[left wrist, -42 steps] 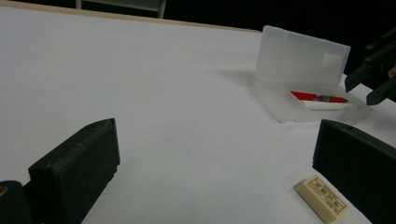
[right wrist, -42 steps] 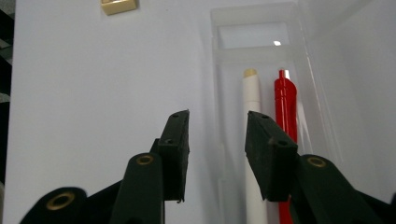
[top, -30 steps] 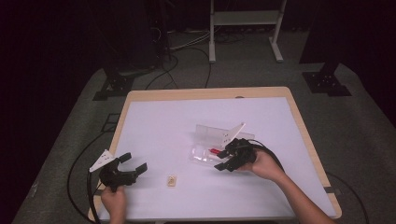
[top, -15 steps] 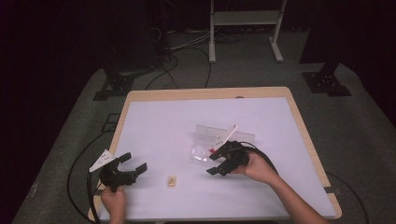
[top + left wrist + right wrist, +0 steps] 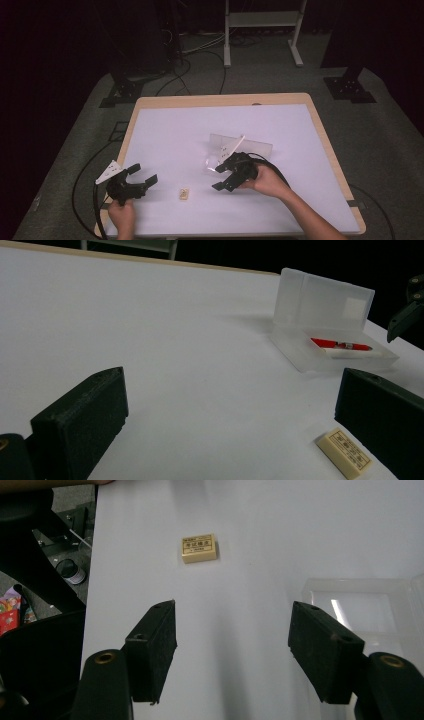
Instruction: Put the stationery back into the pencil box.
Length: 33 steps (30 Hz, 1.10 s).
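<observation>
Clear plastic, the pencil case (image 5: 325,340) lies open on the white surface (image 5: 180,135), lid upright, a red pen (image 5: 340,345) inside its tray; the right tool (image 5: 227,175) sits just beside the case on the person's side, its jaws spread with nothing between them, having just been opening; a small cream eraser (image 5: 184,193) lies near the case, between the two tools; the left tool (image 5: 142,176), well apart from the case, stands spread and empty.
</observation>
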Each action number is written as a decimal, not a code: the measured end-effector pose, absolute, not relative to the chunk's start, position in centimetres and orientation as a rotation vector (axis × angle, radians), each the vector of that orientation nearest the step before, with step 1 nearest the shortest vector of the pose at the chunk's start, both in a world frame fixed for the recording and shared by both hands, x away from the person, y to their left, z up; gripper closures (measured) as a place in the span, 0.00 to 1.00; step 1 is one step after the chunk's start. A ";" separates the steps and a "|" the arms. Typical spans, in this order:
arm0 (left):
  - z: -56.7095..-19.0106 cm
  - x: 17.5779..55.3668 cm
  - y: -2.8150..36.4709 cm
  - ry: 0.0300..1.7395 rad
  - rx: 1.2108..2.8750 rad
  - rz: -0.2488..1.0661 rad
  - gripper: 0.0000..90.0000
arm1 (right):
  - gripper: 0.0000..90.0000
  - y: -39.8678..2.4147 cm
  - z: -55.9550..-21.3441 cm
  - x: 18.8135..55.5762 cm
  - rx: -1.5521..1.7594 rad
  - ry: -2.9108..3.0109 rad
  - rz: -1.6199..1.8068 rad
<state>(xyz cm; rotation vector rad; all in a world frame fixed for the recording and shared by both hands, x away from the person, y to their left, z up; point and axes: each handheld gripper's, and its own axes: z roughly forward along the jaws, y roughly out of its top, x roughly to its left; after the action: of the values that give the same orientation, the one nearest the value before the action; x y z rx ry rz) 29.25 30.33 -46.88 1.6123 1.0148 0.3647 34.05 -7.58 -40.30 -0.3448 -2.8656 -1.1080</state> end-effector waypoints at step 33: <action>-46.9 29.3 30.4 1.013 1.611 0.366 0.00 | 0.33 -3.6 -42.1 33.8 -0.278 -2.867 -1.080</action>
<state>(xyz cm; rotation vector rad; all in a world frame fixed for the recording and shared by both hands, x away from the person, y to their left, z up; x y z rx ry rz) 29.28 30.40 -46.89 1.6107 1.0127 0.3658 33.79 -3.57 -42.06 -0.2780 -2.8672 -1.0804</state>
